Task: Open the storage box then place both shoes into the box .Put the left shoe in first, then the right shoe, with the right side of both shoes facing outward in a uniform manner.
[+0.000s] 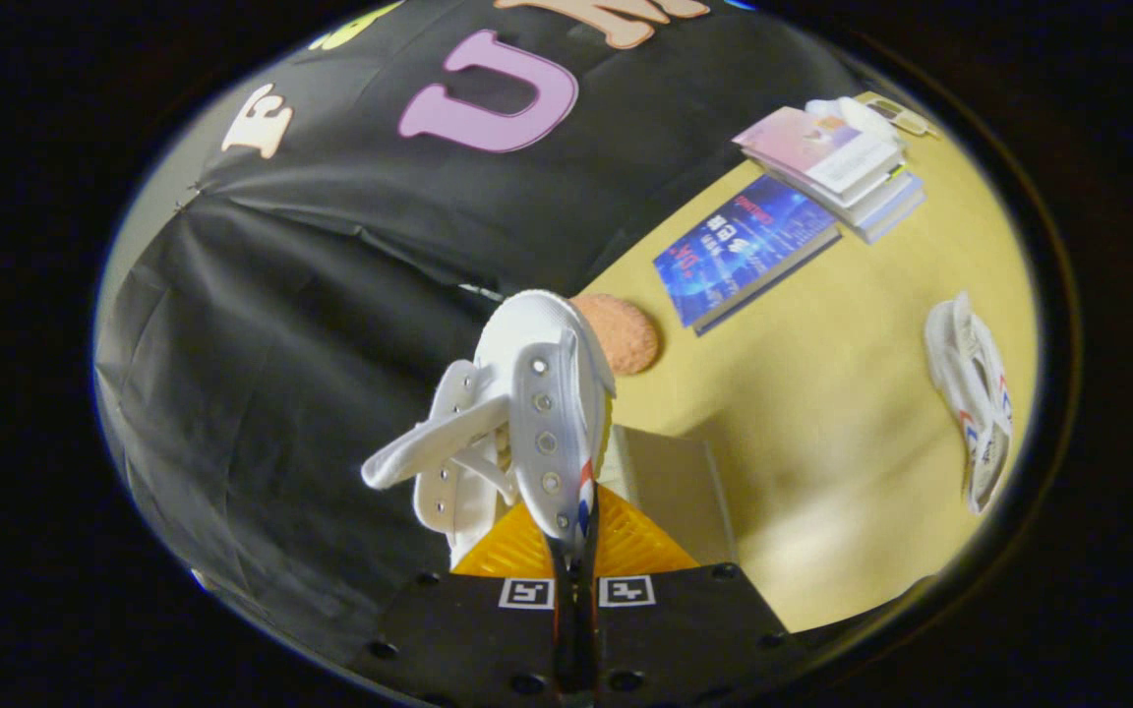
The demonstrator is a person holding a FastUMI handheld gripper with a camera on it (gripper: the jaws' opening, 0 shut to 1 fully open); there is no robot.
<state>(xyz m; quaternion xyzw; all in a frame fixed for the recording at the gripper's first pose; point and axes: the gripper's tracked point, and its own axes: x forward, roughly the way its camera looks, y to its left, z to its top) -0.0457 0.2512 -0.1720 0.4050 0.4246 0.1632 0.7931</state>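
My gripper [574, 551] is shut on a white canvas shoe [527, 393], pinching the eyelet edge with its red and blue trim between both fingers. The shoe hangs lifted, toe pointing away, laces and tongue flopping to the left. Just behind and right of the held shoe shows a pale box wall [670, 492], seemingly the storage box, mostly hidden by the shoe and fingers. The other white shoe [970, 403], with red and blue marks, lies on its side on the yellow table [822, 393], far to the right of the fingers.
A blue book [744, 251] lies flat on the table beyond the shoe, with a stack of books [837, 162] farther right. A round orange pad [621, 334] peeks out behind the held shoe's toe. The black cloth wall stands to the left.
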